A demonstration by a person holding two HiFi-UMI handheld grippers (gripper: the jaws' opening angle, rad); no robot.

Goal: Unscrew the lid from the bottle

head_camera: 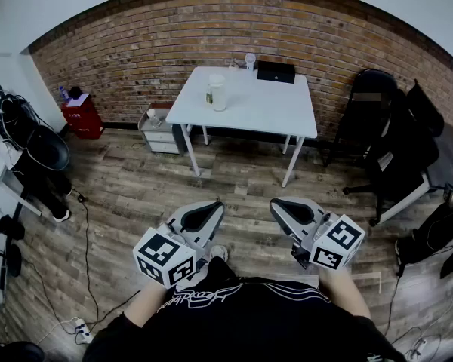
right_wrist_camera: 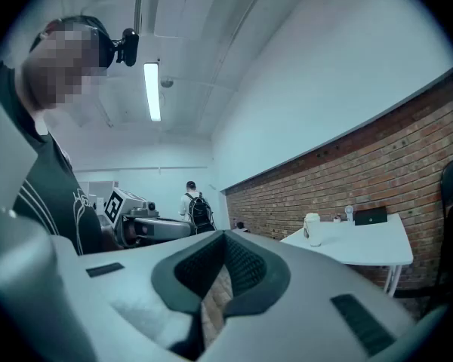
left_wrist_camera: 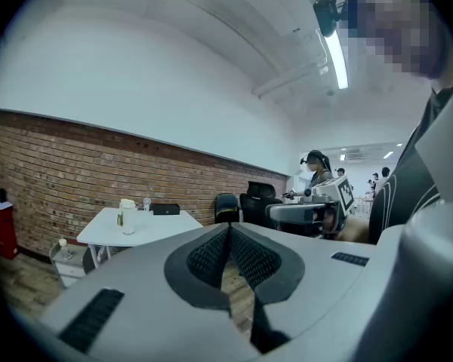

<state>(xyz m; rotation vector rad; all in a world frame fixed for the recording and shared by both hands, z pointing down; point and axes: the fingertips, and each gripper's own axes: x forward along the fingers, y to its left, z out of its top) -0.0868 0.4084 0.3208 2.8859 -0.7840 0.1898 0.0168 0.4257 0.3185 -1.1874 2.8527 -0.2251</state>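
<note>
Bottle (head_camera: pixel 217 93) on the table (head_camera: pixel 264 108), far ahead of both sets of shut, empty fingers.

The bottle stands upright, pale and cloudy, with its white lid (head_camera: pixel 217 79) screwed on and a dark patch on one side. It is well ahead of my fingertips and a little left of the gap between the two tools. My left gripper (head_camera: pixel 202 216) and right gripper (head_camera: pixel 291 210) sit side by side near my body, roughly level, jaws pressed together on nothing. I judge this a resting carry, as the approach has not begun.
</note>
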